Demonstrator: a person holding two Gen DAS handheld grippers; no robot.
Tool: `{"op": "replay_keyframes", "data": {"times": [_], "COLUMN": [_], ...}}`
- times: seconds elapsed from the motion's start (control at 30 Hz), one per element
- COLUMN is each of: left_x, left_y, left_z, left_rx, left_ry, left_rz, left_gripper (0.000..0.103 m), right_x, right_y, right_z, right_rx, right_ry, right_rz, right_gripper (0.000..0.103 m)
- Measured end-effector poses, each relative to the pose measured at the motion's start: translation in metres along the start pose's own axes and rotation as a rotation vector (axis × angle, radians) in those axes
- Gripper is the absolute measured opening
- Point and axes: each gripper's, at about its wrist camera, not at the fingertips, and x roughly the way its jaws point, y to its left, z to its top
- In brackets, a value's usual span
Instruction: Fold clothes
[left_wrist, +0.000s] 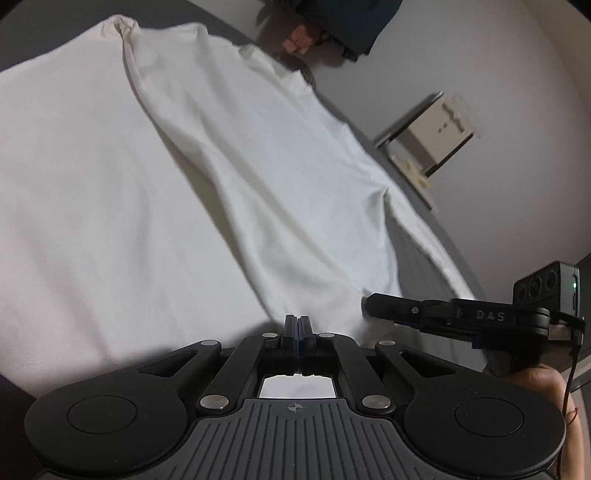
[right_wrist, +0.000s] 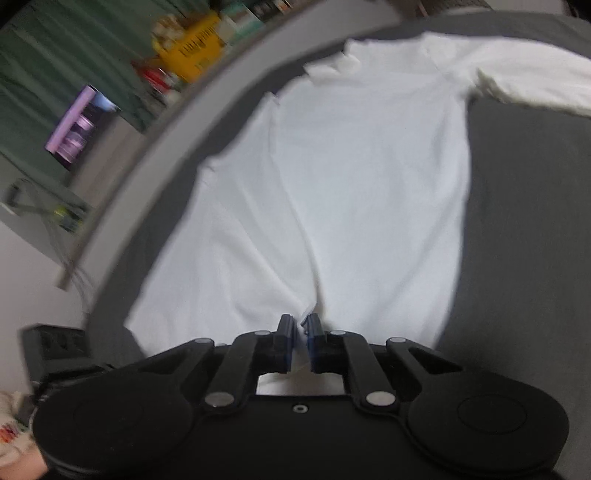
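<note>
A white shirt lay spread on a grey table, one sleeve stretched out to the side. The left gripper had its fingers pressed together at the shirt's near hem, though whether cloth was caught between them could not be told, and the right gripper pinched a pucker of the hem. Beyond the table's far edge stood a beige box, and a shelf of blurred, colourful items, none of it in the way.

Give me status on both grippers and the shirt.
Left gripper shut on white shirt hem. Right gripper pinching the hem too. Shirt spread on grey surface. Nothing in the way.
</note>
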Motion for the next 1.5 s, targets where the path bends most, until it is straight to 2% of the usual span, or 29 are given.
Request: {"op": "replay_keyframes", "data": {"times": [0.07, 0.1, 0.17, 0.23, 0.27, 0.3, 0.33, 0.37, 0.4, 0.5, 0.6, 0.63, 0.7, 0.77, 0.87, 0.93, 0.97, 1.0, 1.03, 1.1, 1.2, 1.23, 1.37, 1.47, 1.5], "left_x": [-0.008, -0.01, -0.012, -0.012, -0.013, -0.013, -0.012, -0.011, -0.011, -0.003, 0.006, 0.009, 0.015, 0.017, 0.019, 0.019, 0.018, 0.017, 0.015, 0.009, -0.002, -0.005, 0.004, 0.007, 0.007], "left_y": [-0.002, -0.002, 0.0, 0.005, 0.007, 0.009, 0.009, 0.009, 0.009, 0.003, -0.002, -0.004, -0.006, -0.005, 0.001, 0.007, 0.01, 0.011, 0.01, 0.006, -0.001, -0.002, 0.006, 0.001, -0.002], "left_z": [0.0, 0.0, 0.0, -0.001, -0.001, -0.001, -0.002, -0.002, -0.002, 0.001, 0.003, 0.004, 0.001, -0.007, -0.016, -0.02, -0.022, -0.023, -0.024, -0.026, -0.027, -0.028, -0.035, -0.038, -0.037], "left_rx": [-0.004, -0.005, -0.05, -0.111, -0.132, -0.139, -0.142, -0.142, -0.139, -0.106, -0.116, -0.12, -0.135, -0.148, -0.182, -0.216, -0.229, -0.235, -0.231, -0.214, -0.175, -0.161, -0.189, -0.15, -0.138], "left_ry": [-0.028, -0.032, -0.034, -0.051, -0.065, -0.071, -0.074, -0.077, -0.08, -0.05, -0.015, -0.001, 0.028, 0.046, 0.045, 0.029, 0.019, 0.01, 0.004, -0.009, -0.022, -0.023, 0.024, 0.046, 0.051], "left_rz": [0.014, 0.028, 0.047, 0.008, -0.005, -0.003, 0.003, 0.002, -0.001, 0.025, -0.003, -0.017, -0.025, -0.013, -0.003, -0.01, -0.017, -0.022, -0.027, -0.046, -0.069, -0.07, -0.043, -0.019, -0.004], "left_gripper": [0.0, 0.001, 0.001, 0.003, 0.012, 0.04, 0.061, 0.093, 0.094, 0.094, 0.093, 0.087, 0.04, 0.03, 0.006, 0.003, 0.002, 0.0, 0.0, 0.0, 0.0, 0.0, 0.0, 0.0, 0.001], "right_x": [-0.006, -0.007, -0.003, 0.0, 0.0, 0.0, 0.0, 0.001, 0.0, 0.001, -0.001, -0.001, -0.001, 0.0, 0.002, 0.005, 0.008, 0.009, 0.01, -0.001, -0.021, -0.022, 0.0, 0.002, -0.001], "right_y": [-0.002, -0.004, -0.008, -0.011, -0.009, -0.008, -0.006, -0.005, -0.004, -0.003, -0.005, -0.005, -0.005, -0.006, -0.008, -0.011, -0.012, -0.012, -0.012, -0.005, 0.0, 0.0, -0.004, -0.003, -0.002], "right_z": [0.0, 0.0, -0.001, -0.002, -0.002, -0.002, -0.002, -0.002, -0.002, -0.003, -0.001, 0.0, 0.001, 0.001, -0.001, -0.003, -0.004, -0.004, -0.003, -0.002, -0.002, -0.003, -0.009, -0.01, -0.01], "right_rx": [0.023, 0.034, 0.042, 0.032, 0.028, 0.025, 0.021, 0.018, 0.015, 0.009, 0.017, 0.019, 0.023, 0.027, 0.031, 0.037, 0.039, 0.039, 0.039, 0.031, 0.048, 0.05, -0.005, -0.018, -0.02], "right_ry": [-0.014, -0.016, 0.004, 0.019, 0.018, 0.017, 0.016, 0.015, 0.016, 0.019, 0.013, 0.009, 0.005, 0.008, 0.025, 0.039, 0.044, 0.041, 0.036, -0.008, -0.078, -0.075, 0.04, 0.051, 0.044], "right_rz": [0.047, 0.04, -0.024, -0.096, -0.098, -0.101, -0.103, -0.105, -0.102, -0.099, -0.103, -0.102, -0.1, -0.1, -0.1, -0.094, -0.087, -0.081, -0.075, -0.035, 0.068, 0.062, -0.164, -0.185, -0.188], "right_gripper": [0.01, 0.011, 0.016, 0.023, 0.025, 0.027, 0.028, 0.032, 0.033, 0.034, 0.034, 0.035, 0.036, 0.036, 0.036, 0.035, 0.031, 0.017, 0.011, 0.007, 0.006, 0.006, 0.006, 0.012, 0.022]}}
